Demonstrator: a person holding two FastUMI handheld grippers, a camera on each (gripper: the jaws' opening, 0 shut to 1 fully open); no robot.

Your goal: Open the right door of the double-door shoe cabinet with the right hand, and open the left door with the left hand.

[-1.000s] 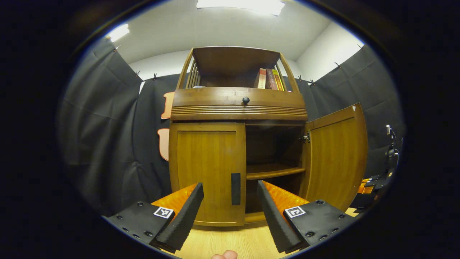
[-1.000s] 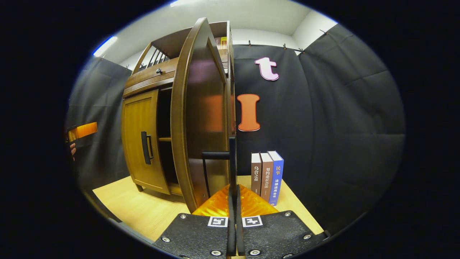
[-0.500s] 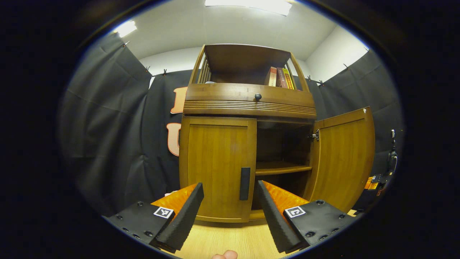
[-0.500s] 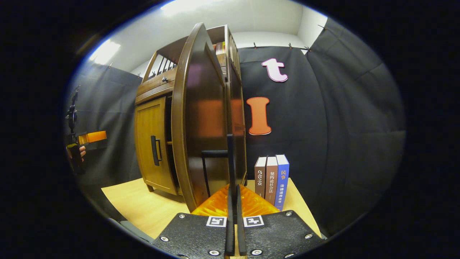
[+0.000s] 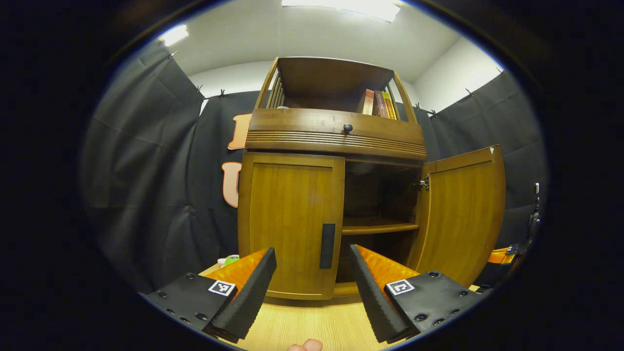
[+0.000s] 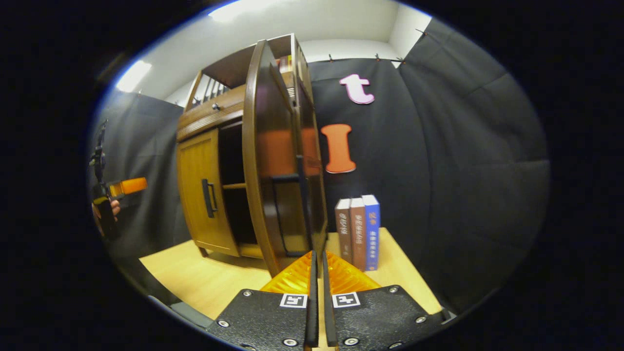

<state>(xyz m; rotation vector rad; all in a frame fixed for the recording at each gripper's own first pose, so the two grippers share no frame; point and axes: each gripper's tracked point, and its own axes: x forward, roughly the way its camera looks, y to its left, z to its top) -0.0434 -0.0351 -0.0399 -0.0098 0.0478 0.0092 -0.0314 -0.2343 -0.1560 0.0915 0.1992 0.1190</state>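
Right door [image 5: 463,214] swung open at frame right; left door [image 5: 290,224] shut, frame centre. Left gripper [image 5: 312,280] spread wide, empty, short of the vertical bar handle [image 5: 327,245]. Right gripper [image 6: 317,292] nearly closed, grips nothing. Door looks rigid, hinged, probably light; pinch the handle mid-length.

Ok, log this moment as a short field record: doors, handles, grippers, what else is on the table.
right door: swung wide open
left door: shut, dark handle untouched
left gripper: open, in front of the left door's handle, short of it
right gripper: fingers together, just below the open door's handle; contact unclear
cabinet inside: shelf visible
table: three upright books beside the cabinet
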